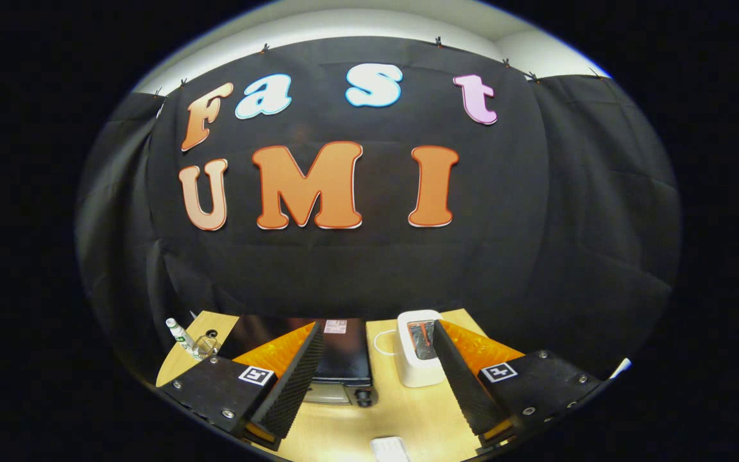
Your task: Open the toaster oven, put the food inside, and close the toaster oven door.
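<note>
Two fingers of the gripper (376, 378) reach forward from the camera, spread wide with nothing between them but bare wooden table (401, 410); each finger carries a small square black-and-white marker near its base, a coded pattern rather than readable writing. Just behind the fingers, closest to the camera, a small white object (389, 448) lies on the table, too cut off to identify.

Between the fingers and slightly toward the left one sits the toaster oven (342, 362), dark and boxy, seen from above. Its door appears shut, with a pale front strip and a dark knob facing the gripper. A small pale label sits on its top, the print too small to read.

Just inside the right finger stands a white slot toaster (417, 353), open at the top, with a thin reddish piece showing inside its metal-lined slot. What that piece is I cannot tell. A white cord loops from its left side across the table.

Beyond the left finger, at the table's far left corner, a clear plastic bottle (188, 340) with a white cap leans over; its label shows green marks that cannot be read, and its contents cannot be made out.
</note>
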A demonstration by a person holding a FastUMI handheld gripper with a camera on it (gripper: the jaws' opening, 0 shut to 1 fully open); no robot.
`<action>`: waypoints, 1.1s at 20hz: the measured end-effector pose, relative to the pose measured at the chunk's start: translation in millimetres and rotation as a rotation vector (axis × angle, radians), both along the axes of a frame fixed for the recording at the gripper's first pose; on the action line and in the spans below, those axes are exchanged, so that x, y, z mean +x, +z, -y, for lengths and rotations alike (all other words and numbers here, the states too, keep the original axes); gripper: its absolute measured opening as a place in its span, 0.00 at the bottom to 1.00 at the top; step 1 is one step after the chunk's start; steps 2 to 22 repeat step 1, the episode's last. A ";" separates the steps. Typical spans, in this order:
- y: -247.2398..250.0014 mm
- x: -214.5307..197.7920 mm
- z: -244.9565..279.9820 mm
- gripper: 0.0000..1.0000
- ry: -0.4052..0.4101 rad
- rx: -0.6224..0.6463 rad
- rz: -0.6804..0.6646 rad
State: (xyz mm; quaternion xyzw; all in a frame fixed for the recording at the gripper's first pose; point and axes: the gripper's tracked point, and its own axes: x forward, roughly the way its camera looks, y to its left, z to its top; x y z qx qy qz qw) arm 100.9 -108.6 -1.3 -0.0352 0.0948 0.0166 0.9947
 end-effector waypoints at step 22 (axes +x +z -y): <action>10.3 0.0 10.1 1.00 -0.003 -0.002 0.019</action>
